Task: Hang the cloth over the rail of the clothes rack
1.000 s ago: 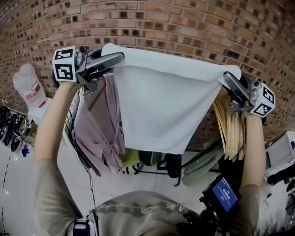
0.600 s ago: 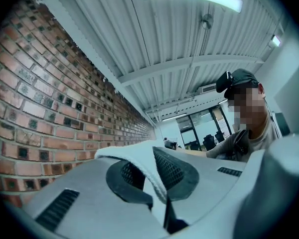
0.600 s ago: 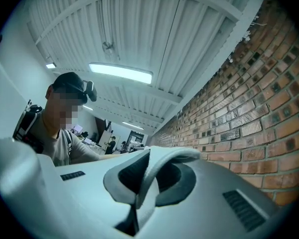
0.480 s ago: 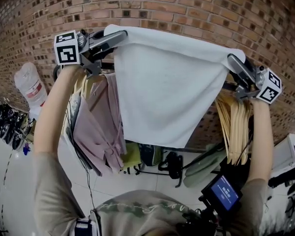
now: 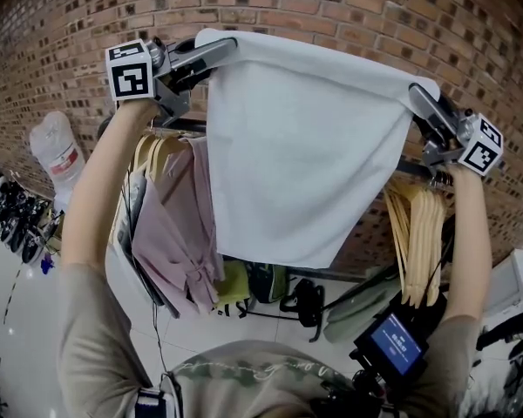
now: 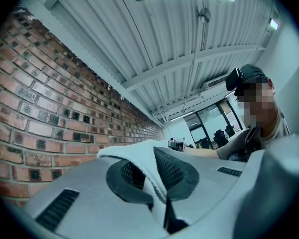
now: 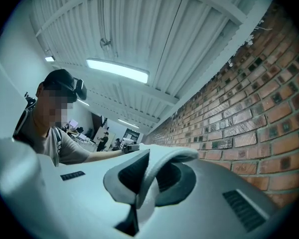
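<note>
Brick wall (image 5: 349, 16) behind. Approach step: left gripper (image 5: 222, 49) and right gripper (image 5: 416, 94) clamped on top corners of white cloth (image 5: 305, 146), stretched above rail (image 5: 181, 125). Next, likely: forward over rail, lower, release.

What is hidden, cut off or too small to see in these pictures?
- The rail, head view: the cloth hides its middle, so I cannot tell whether the two touch.
- The rail, both gripper views: not shown; they look up at the ceiling and the brick wall.
- The blue screen, head view: its text is too small to read.
</note>
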The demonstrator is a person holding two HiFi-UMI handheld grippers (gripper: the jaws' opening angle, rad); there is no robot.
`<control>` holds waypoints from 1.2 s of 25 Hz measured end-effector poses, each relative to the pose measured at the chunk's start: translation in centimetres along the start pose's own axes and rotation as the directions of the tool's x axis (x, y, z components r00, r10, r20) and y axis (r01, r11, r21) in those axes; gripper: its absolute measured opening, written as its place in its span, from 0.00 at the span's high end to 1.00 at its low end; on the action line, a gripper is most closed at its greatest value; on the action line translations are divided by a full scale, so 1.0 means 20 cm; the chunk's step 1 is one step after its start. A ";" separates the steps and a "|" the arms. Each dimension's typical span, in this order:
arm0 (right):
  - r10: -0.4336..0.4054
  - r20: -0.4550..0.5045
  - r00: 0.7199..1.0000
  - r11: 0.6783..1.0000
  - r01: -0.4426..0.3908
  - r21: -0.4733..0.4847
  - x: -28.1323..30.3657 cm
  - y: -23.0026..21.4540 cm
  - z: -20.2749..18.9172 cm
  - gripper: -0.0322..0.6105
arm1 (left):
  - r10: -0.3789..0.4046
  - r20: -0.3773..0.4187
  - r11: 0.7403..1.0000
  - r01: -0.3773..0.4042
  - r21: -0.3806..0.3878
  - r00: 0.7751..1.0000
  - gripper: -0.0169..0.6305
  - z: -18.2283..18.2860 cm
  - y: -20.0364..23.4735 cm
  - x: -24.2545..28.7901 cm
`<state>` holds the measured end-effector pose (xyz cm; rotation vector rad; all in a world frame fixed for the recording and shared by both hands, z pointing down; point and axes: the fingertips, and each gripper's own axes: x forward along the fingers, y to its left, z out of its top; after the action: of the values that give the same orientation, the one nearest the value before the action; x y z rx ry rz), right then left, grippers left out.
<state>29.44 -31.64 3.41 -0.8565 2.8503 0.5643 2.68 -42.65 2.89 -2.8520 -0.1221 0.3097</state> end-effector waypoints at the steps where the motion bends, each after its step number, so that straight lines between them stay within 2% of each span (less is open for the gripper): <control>1: -0.005 -0.004 1.000 1.000 0.005 -0.001 0.00 -0.02 0.00 0.92 | 0.005 -0.006 1.000 -0.005 0.004 1.000 0.95 0.00 0.01 0.00; 5: -0.009 0.016 1.000 0.999 0.009 -0.030 0.04 -0.04 0.07 0.92 | 0.027 -0.014 1.000 -0.027 0.008 1.000 0.95 0.01 0.06 0.02; 11: -0.011 0.038 0.999 1.000 0.011 -0.004 0.05 -0.11 0.08 0.92 | 0.056 -0.021 0.998 -0.055 0.032 0.998 0.95 0.04 0.12 0.05; 16: -0.057 0.014 0.998 0.998 0.057 0.018 0.05 -0.23 0.02 0.92 | 0.079 -0.052 0.997 -0.077 0.031 0.996 0.95 -0.01 0.20 0.09; 24: -0.086 -0.001 0.996 0.996 0.086 -0.007 0.09 -0.38 0.11 0.92 | 0.111 -0.072 0.993 -0.108 0.051 0.991 0.95 0.05 0.32 0.14; 30: -0.103 -0.035 0.994 0.993 0.105 0.052 0.10 -0.45 -0.07 0.92 | 0.125 -0.113 0.992 -0.124 0.015 0.986 0.95 -0.10 0.41 0.13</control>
<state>32.70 -40.09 1.39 -1.0066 2.8153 0.4635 6.13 -50.70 1.98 -2.8667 0.0805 0.1709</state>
